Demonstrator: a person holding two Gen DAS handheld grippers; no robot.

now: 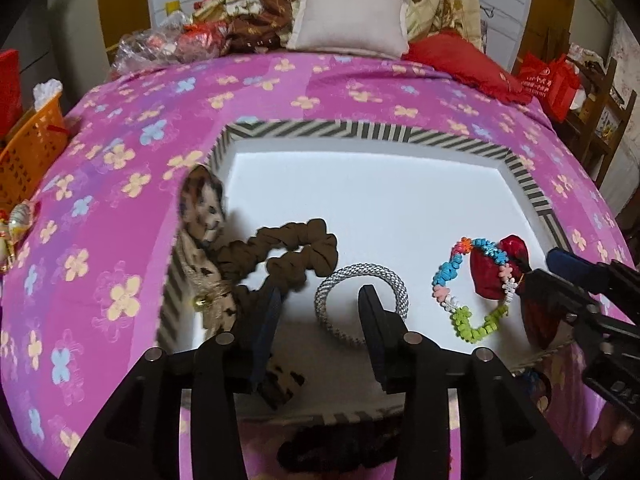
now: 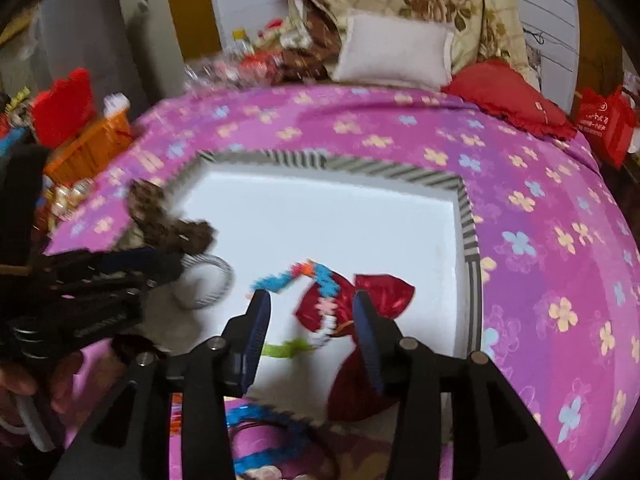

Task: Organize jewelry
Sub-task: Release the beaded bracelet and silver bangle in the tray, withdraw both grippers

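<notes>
Lying lower centre in the white tray [image 1: 400, 200] on the bed [image 1: 120, 128]: 1 silver mesh bangle [image 1: 362, 306], intact. Left claw [image 1: 320, 304] gapes wide over it, gripping nothing. Right claw [image 2: 312, 308] open, empty, above the beaded bracelet [image 2: 320, 280]. Left view alone shows the brown scrunchie [image 1: 288, 252] sharply.

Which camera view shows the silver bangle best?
The left wrist view. There the silver bangle lies sharp on the white tray, and only one finger of the open left tongs covers a part of it. In the right wrist view the bangle is blurred and half hidden behind the left tongs.
</notes>
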